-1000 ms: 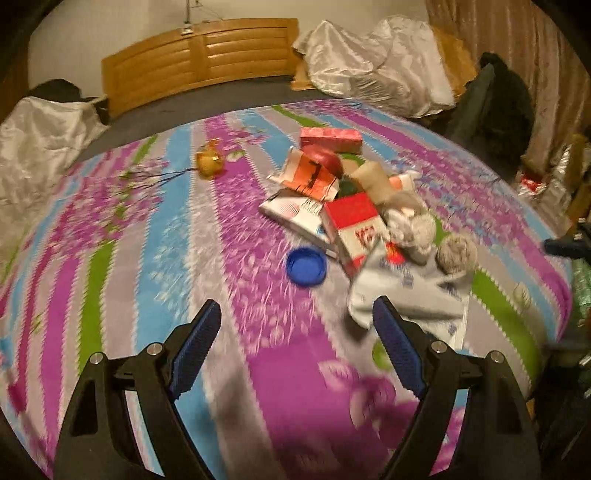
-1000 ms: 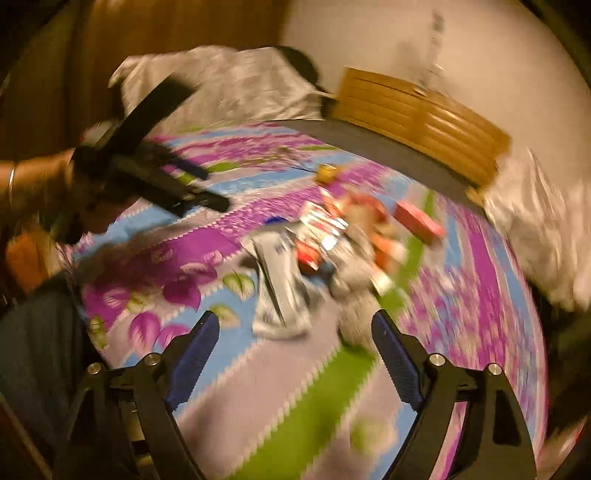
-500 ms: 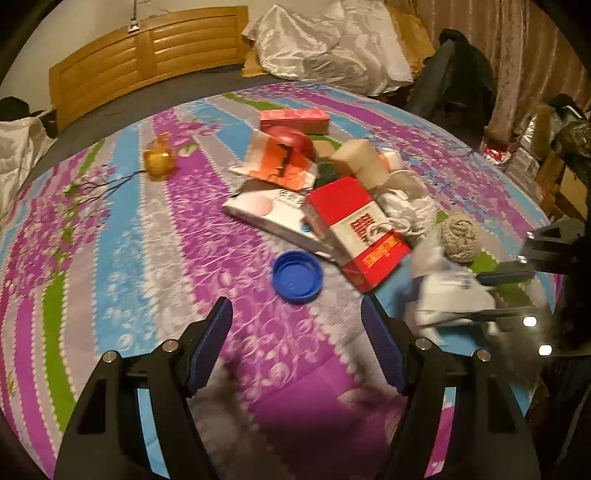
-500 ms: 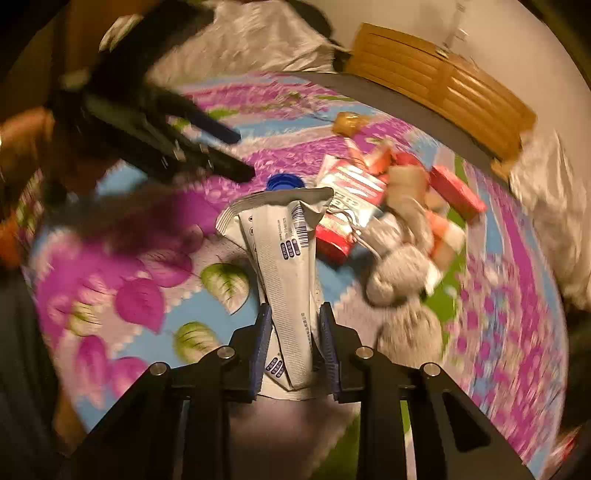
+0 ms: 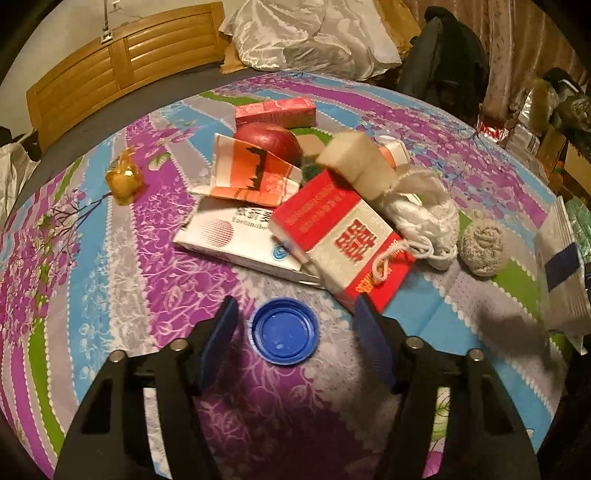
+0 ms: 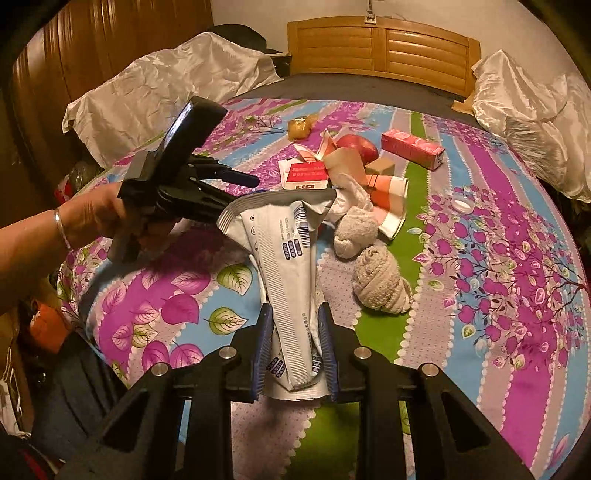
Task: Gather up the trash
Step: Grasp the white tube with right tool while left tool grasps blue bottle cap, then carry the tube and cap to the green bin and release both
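Note:
My right gripper [image 6: 294, 345] is shut on a flat silver-white pouch [image 6: 286, 266] and holds it upright above the bedspread; the pouch also shows at the right edge of the left wrist view [image 5: 561, 269]. My left gripper [image 5: 293, 325] is open, its fingers either side of a blue plastic lid [image 5: 284, 331] lying on the cover. Just beyond the lid lies a pile of trash: a red-and-white box [image 5: 343, 236], a white carton [image 5: 236, 236], a torn orange carton [image 5: 251, 173] and a pink box [image 5: 275, 110].
A red apple [image 5: 266, 142], a sponge block [image 5: 354, 158], a white string bag [image 5: 424, 218] and a rolled cloth ball [image 5: 482, 245] sit in the pile. A yellow wrapped item [image 5: 122, 177] lies apart at left. Wooden headboard [image 5: 122, 70] and pillows [image 5: 314, 33] stand behind.
My left gripper has moved forward and down so the blue lid lies between its fingers. My right gripper closed on the pouch and lifted it clear of the pile.

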Demonstrator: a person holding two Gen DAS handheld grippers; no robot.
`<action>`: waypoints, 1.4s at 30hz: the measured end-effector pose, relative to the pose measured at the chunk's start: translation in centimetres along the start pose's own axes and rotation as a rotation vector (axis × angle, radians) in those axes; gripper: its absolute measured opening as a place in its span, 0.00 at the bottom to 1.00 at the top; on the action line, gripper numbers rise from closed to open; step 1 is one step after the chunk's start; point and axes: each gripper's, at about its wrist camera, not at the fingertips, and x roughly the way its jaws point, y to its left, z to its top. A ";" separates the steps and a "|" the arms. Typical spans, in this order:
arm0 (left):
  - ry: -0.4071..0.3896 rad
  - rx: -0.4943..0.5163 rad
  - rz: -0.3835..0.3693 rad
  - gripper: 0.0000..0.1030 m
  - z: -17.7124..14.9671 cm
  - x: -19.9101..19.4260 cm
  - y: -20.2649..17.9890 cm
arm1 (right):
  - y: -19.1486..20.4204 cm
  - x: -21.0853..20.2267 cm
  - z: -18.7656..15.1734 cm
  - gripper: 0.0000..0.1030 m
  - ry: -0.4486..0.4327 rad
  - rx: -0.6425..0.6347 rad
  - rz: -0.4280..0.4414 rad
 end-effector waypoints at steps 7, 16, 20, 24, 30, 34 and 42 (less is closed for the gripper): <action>0.037 0.056 0.003 0.58 -0.8 0.5 -0.2 | -0.4 -0.3 0.4 0.26 -0.003 0.012 0.001; 0.038 -0.001 0.062 0.37 -0.9 1.8 0.3 | -0.3 -0.7 0.5 0.26 -0.004 0.043 -0.003; 0.058 -0.020 0.113 0.37 -2.8 -0.6 -1.1 | -0.5 -1.6 0.7 0.26 -0.022 0.064 -0.004; 0.046 -0.083 0.175 0.37 -4.2 -4.4 -3.5 | -0.6 -2.4 0.6 0.26 -0.029 0.097 0.004; 0.016 -0.205 0.270 0.37 -4.0 -9.5 -8.0 | 0.2 -4.2 0.0 0.26 -0.045 0.126 0.011; -0.022 -0.261 0.308 0.37 -2.1 -11.6 -10.4 | 0.5 -6.2 -0.4 0.26 -0.073 0.133 -0.010; -0.136 -0.167 0.310 0.37 4.4 -13.8 -16.7 | -2.7 -12.6 -1.5 0.26 -0.166 0.216 -0.125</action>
